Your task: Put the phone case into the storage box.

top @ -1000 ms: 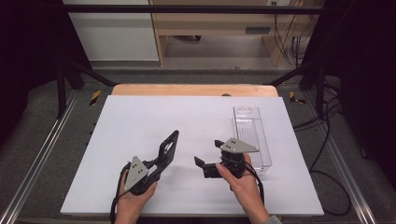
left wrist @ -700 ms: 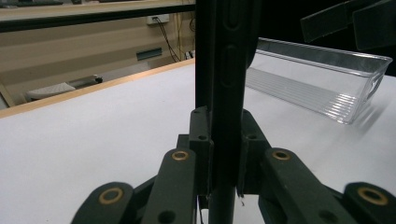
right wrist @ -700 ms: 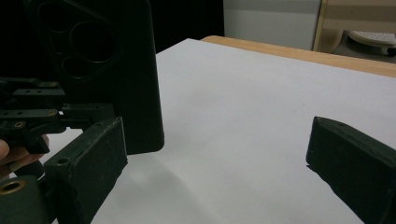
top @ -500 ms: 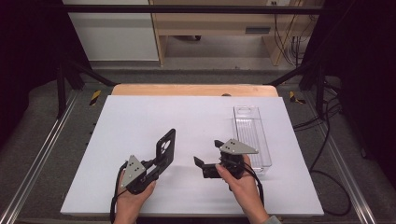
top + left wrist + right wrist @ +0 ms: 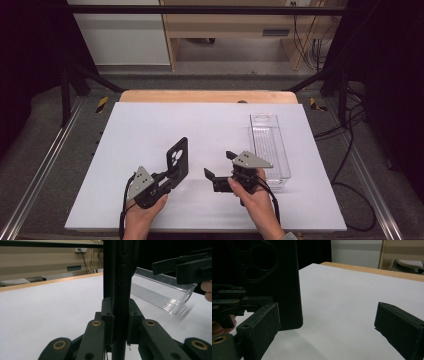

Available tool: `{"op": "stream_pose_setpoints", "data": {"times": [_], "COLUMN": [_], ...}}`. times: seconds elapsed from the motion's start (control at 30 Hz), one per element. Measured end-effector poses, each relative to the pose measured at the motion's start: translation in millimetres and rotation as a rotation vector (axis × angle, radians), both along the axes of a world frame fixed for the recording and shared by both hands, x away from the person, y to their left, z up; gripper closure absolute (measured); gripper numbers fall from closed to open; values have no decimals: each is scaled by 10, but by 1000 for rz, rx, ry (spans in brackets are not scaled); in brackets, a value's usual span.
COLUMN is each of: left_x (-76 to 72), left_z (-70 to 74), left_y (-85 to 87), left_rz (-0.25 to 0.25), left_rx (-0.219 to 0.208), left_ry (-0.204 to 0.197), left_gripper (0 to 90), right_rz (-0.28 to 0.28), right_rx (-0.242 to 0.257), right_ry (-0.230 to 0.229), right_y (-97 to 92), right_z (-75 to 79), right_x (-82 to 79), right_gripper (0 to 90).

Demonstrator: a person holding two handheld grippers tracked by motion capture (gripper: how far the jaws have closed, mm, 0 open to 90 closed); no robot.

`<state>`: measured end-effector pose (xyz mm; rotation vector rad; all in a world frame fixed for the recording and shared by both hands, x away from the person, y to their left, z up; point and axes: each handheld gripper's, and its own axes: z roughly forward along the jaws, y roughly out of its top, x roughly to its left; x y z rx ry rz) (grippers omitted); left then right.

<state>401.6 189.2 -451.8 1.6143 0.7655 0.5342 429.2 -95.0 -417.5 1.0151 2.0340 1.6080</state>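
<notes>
**Phone case in the left claw, right claw waiting open**

The left claw (image 5: 170,176) is clamped on the lower edge of a black phone case (image 5: 177,159), holding it upright above the white counter (image 5: 150,125), near its front edge. In the left gripper view the case (image 5: 121,277) stands edge-on between the two jaws, which press on it from both sides. Its camera cut-outs face the right claw (image 5: 220,172), whose jaws stand wide apart with nothing between them; in the right gripper view the case (image 5: 274,282) rises just past the left-hand jaw, not yet inside the gap.

A clear plastic tray (image 5: 270,145) lies on the right side of the counter, just beyond the right hand, and looks empty.

Judging from this, the pick-up is done: the case is lifted and firmly held. What seems left is a handover to the right claw, or a carry across to the tray. The case is apart from the tray, so no placing has begun.
</notes>
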Motion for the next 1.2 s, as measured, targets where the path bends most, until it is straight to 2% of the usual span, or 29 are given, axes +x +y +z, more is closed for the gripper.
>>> {"op": "stream_pose_setpoints", "data": {"times": [0.1, 0.17, 0.2, 0.33, 0.47, 0.67, 0.87, 1.2], "left_x": [4, 17, 26, 10, 7, -12, -34, -71], "left_z": [-10, -20, -22, -17, -17, 2, 28, 60], "left_y": [-12, -24, -31, -39, -66, -94, -83, -165], "left_rz": [-6, -12, -12, -6, -12, -19, -17, -65], "left_rx": [-6, -36, -38, -33, -76, -80, -121, -161], "left_ry": [8, 24, 25, 20, 35, 32, 34, 52], "left_gripper": [798, 799, 799, 799, 799, 799, 800, 800], "right_rz": [0, 11, 15, 24, 22, 27, 35, 36], "right_rx": [-4, -3, 12, 25, 41, 52, 58, 68], "right_ry": [-8, -10, -5, -11, -18, -30, -53, -78], "right_y": [14, 24, 30, 43, 83, 121, 189, 316], "right_z": [-7, -11, -3, 13, 33, 59, 93, 139], "right_x": [-3, -8, -7, -28, -51, -70, -111, -177], "right_gripper": [62, 61, 62, 56, 42, 35, 32, 30]}}
